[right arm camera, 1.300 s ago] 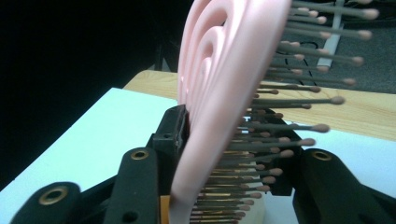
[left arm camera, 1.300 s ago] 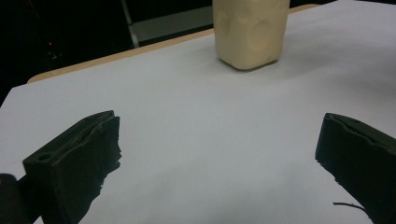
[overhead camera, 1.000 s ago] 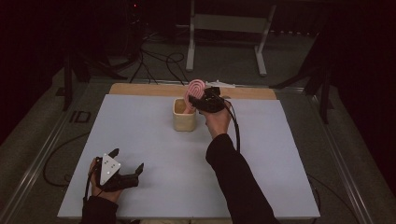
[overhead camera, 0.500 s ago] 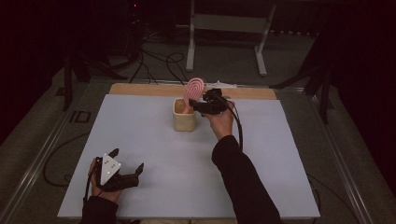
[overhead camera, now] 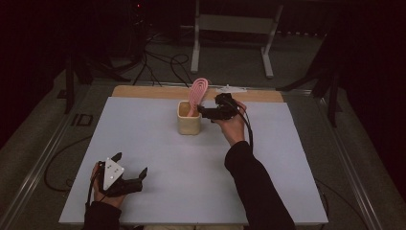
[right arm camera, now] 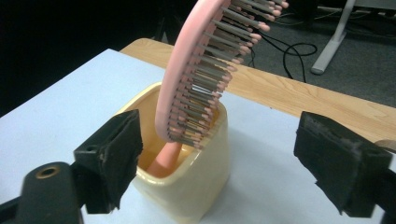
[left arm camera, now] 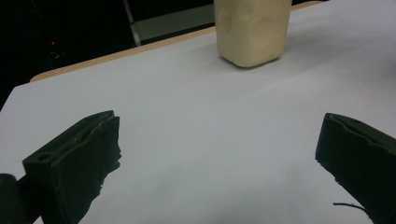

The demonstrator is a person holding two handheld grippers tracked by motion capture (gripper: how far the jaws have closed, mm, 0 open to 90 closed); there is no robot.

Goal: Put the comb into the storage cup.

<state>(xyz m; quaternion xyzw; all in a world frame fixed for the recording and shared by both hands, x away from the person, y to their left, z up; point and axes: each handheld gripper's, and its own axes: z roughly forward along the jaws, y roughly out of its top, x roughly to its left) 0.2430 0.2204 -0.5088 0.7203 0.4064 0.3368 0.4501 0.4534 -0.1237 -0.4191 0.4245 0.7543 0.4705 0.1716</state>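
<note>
The right hand-held gripper (overhead camera: 203, 113) hovers at the far middle of the table, just beside the cup (overhead camera: 189, 123). Its jaws have just been opening and now stand spread, pressing on nothing; in the right gripper view the cup (right arm camera: 187, 182) and the brush (right arm camera: 205, 74) show between them, a little way off from the pads. The brush (overhead camera: 197, 95) stands handle-down in the cup, leaning against its rim, bristle head well above it.

The left hand-held gripper (overhead camera: 129, 176) rests near the table's near left corner, well apart from the cup, jaws spread wide over bare table (left arm camera: 196, 140), with a grey three-cornered plate on top.

The table (overhead camera: 143, 143) has a smooth, matt, pale grey-white top; a strip of light wood (overhead camera: 143, 91) runs along its far edge. Beyond lies a grey floor with black cables (overhead camera: 158, 62) and the legs of a light metal frame (overhead camera: 230, 43); the room behind is dark.

The cup is cream, glossy, squarish with rounded corners and shallow dimples in its side. The brush is pink plastic, an oval open-slotted head set with rows of grey bristles tipped pink. The jaw pads are black, blocky and rough-edged.
</note>
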